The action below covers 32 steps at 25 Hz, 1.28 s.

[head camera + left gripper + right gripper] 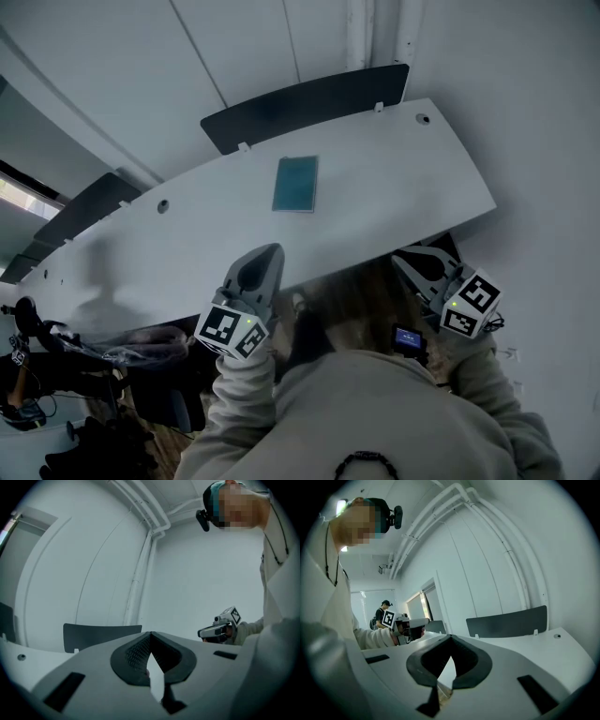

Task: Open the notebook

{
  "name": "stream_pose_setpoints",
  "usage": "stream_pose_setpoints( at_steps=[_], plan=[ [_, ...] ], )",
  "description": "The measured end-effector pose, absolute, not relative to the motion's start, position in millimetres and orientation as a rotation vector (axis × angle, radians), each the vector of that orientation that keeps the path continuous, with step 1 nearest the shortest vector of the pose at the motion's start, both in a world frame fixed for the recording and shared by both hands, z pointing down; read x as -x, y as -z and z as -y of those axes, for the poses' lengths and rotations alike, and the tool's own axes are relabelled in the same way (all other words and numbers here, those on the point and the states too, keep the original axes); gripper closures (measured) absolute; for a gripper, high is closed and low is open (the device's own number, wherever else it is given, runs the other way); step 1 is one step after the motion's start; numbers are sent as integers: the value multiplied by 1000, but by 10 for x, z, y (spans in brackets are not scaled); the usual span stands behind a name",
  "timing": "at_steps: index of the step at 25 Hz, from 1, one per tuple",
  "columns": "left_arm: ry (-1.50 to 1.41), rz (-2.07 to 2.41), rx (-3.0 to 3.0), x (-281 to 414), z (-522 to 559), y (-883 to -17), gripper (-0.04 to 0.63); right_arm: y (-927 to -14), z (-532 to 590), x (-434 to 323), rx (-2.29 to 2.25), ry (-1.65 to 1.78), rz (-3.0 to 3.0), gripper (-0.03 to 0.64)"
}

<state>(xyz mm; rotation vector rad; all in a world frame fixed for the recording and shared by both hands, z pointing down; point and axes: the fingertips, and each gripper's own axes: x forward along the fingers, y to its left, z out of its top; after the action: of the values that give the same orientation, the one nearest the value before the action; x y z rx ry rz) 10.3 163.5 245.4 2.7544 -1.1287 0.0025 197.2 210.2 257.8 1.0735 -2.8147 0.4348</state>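
**Layout**

1. Bench: a long white surface that crosses the head view. A dark partition panel stands along its far edge.
2. Notebook: teal cover, closed, lying flat on the bench at about mid-length. It is nearer the far edge than the near one, just short of the panel. The spine side cannot be identified from this height.
3. Left tongs: pressed together with nothing between them. They are at the near edge of the bench, well apart from the notebook and pointing roughly toward it.
4. Right tongs: pressed together and empty. They are off the near edge to the right, also well apart from the notebook.

**Step in hand (judged): approach to the notebook**

- Spread one pair of tongs before arrival, since pressed-together tips probably cannot take hold of a flat cover.
- Identify the spine first, then go to the opposite, free edge.
- Come in low and near level so that one tip slips under the cover alone, not into the pages.
- Rest the other tongs, kept together, on the spine side. The bench looks smooth, and the notebook is likely to slide if not held.
- Swing the cover up in an arc about the spine.
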Motion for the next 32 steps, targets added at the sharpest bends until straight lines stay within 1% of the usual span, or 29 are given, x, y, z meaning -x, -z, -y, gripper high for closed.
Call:
stream_pose_setpoints(
  at_steps=[3, 7, 13, 22, 32],
  plan=[
    [-35, 1078, -2767, 9, -1555, -2517, 597, -2594, -1867, -1832, -1066, -400, 2805, 597],
    [-47, 1109, -2725, 440, -1295, -2580, 597, -2603, -1477, -1545, -1052, -461, 2825, 597],
    [-20, 1121, -2699, 918, -742, -2578, 597, -2480, -987, -1008, -994, -398, 2798, 597],
    [-13, 1012, -2743, 1170, 168, -2495, 597, -2355, -229, -639, -1067, -388, 2741, 597],
    [-56, 905, -2728, 1269, 791, -2781, 597, -2477, 361, -457, -1117, -440, 2642, 597]
  ],
)
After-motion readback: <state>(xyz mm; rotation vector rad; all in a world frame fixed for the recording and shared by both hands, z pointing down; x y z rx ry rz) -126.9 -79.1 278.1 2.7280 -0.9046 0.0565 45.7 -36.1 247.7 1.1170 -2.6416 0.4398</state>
